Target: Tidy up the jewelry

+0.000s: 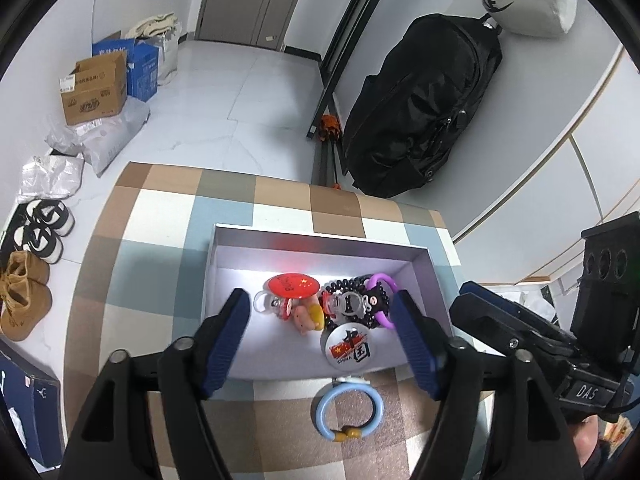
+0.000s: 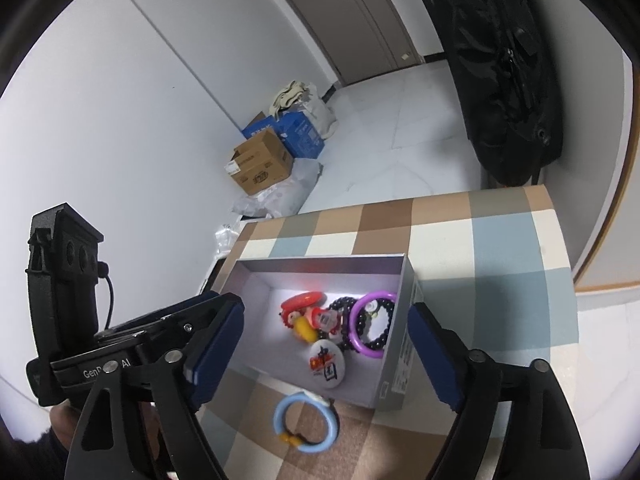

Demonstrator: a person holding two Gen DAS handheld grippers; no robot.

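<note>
With nothing between them, the fingers of the left gripper and the right gripper are standing wide over the grey box of trinkets, so the next move, I judge, is reaching down to the blue ring lying outside it on the checked bench and dropping it in.

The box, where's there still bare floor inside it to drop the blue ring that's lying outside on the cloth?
The box has bare floor along its left wall and the back wall, left of the red badge. The right side is crowded: black bead bracelet, purple ring, white badge. The blue ring lies outside the front wall.
</note>
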